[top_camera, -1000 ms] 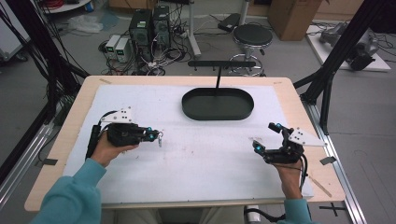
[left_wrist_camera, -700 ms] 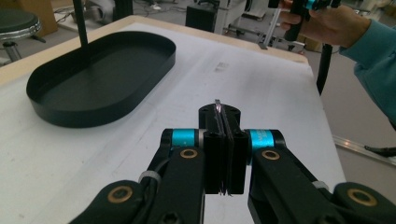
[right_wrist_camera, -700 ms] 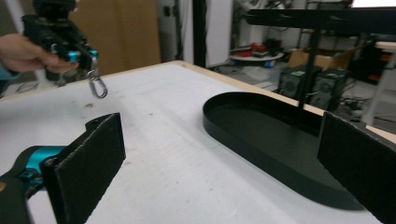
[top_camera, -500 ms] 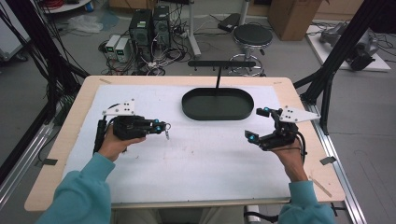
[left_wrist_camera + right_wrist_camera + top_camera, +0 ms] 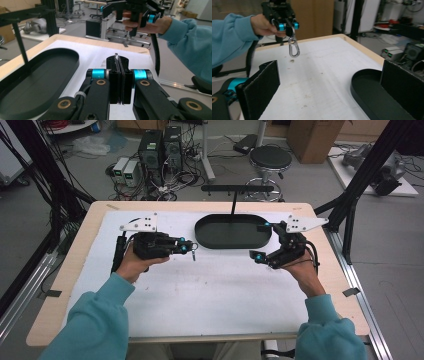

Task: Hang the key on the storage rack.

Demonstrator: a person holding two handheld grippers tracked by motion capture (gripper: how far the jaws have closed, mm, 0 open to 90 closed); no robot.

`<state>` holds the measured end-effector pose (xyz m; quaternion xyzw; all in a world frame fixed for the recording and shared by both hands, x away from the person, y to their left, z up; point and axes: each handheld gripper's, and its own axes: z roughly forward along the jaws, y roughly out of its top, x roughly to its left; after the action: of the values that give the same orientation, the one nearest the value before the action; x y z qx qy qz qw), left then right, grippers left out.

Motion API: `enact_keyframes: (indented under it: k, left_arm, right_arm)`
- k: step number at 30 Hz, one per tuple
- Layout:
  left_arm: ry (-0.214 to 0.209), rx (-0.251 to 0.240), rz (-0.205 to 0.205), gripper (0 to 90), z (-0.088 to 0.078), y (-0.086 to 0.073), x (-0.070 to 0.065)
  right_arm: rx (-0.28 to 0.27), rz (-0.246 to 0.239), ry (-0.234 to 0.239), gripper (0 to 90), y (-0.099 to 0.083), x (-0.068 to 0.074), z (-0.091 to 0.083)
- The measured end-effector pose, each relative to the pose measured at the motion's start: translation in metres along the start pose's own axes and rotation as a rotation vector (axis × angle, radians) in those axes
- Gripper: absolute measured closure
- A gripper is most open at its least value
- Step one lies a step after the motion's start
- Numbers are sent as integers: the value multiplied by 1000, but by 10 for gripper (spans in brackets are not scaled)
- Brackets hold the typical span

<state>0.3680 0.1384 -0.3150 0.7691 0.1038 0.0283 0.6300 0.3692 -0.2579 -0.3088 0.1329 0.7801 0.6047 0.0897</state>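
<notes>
Metal, bright and polished, makes up the carabiner (image 5: 294,50): a small pear-shaped snap hook hung from a ring. The left gripper (image 5: 189,248) is clamped on the top of that ring, its two flat black pads pressed together, and in the left gripper view a sliver of silver pokes out between their tips (image 5: 116,55). The hook dangles freely below the jaws, clear of the table (image 5: 165,207), whose pale wooden rim frames a white, slightly stained cloth mat (image 5: 210,290).

Seen from above, the carabiner hangs near 9 o'clock from the right gripper (image 5: 262,240), well apart from it, with bare mat between them. The right gripper has its jaws spread wide and nothing between them; its pads (image 5: 262,85) look coarse and foam-like, with rough cut edges.

An oval black tray (image 5: 232,231) with a low raised wall and a matte, smooth floor lies at 12 o'clock on the mat, between the two grippers and a little farther from the person. A thin black post stands up from its far side. The right gripper's upper jaw sits just beside the tray's right end. Both sleeves (image 5: 90,325) are of soft teal fleece.
</notes>
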Motion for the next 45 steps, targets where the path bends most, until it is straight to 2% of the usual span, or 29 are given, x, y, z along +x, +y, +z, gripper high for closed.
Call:
enact_keyframes:
  k: [5,10,11,12,16,19,21,22,33,35,37,45]
  left_arm:
    - [-17,-23,12,883,6,8,-1]
    - [-26,-16,14,883,13,8,-1]
    - [-30,-17,13,883,14,8,0]
    - [-30,-18,11,883,16,8,0]
    - [-37,-16,16,883,21,7,2]
    - [-53,-31,27,883,25,8,5]
    - [-58,-37,31,883,27,7,5]
    - [-58,-37,31,883,27,7,5]
    - [-66,-42,40,883,32,6,4]
    - [-68,-43,42,883,32,6,4]
    - [-73,-47,43,883,33,6,3]
    - [-75,-43,47,883,33,6,2]
  right_arm:
    - [7,-2,62,22,8,-7,9]
    - [36,-8,107,45,13,-10,18]
    - [43,-26,111,45,15,-11,21]
    - [60,-29,136,46,18,-11,26]
    - [71,-36,160,63,22,-12,33]
    - [103,-72,186,78,27,-14,42]
    - [109,-85,214,165,29,-16,46]
    - [102,-83,228,166,30,-16,47]
    - [112,-81,276,210,29,-15,67]
    - [110,-61,300,212,28,-12,73]
    - [115,-66,316,217,27,-11,77]
    - [119,-86,353,363,26,-7,87]
